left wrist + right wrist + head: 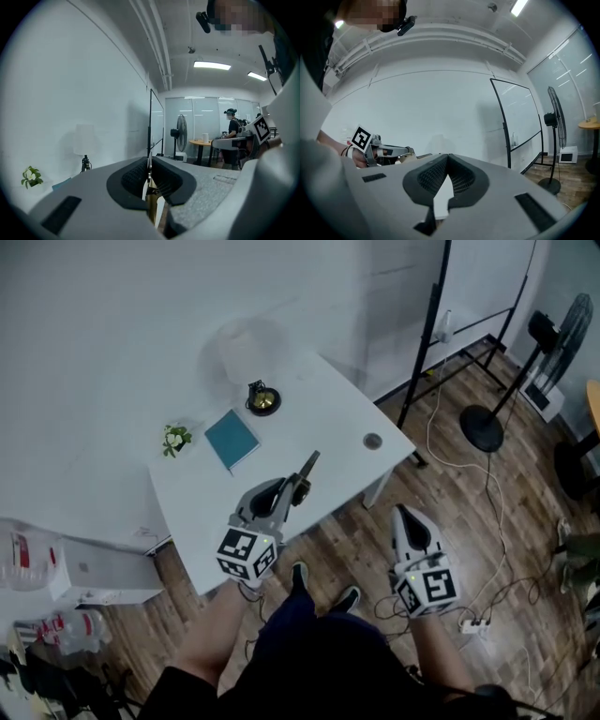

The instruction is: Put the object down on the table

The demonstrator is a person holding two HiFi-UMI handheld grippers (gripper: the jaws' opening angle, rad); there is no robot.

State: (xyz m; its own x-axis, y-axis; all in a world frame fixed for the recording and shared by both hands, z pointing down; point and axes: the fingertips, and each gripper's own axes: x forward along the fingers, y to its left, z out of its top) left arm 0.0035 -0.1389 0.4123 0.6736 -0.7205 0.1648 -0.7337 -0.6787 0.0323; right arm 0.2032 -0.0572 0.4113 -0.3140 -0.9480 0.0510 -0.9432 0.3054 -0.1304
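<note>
My left gripper hovers over the near edge of the white table, shut on a thin flat strip that sticks out past its jaws toward the table's middle. In the left gripper view the strip shows edge-on, pale and tan, pinched between the closed jaws of the left gripper. My right gripper hangs over the wooden floor to the right of the table, shut with nothing in it. The right gripper view shows its jaws meeting, with the left gripper at the left.
On the table lie a teal book, a small white-flowered plant, a lamp with a brass base and a round grommet. A whiteboard stand, a floor fan and cables stand at the right.
</note>
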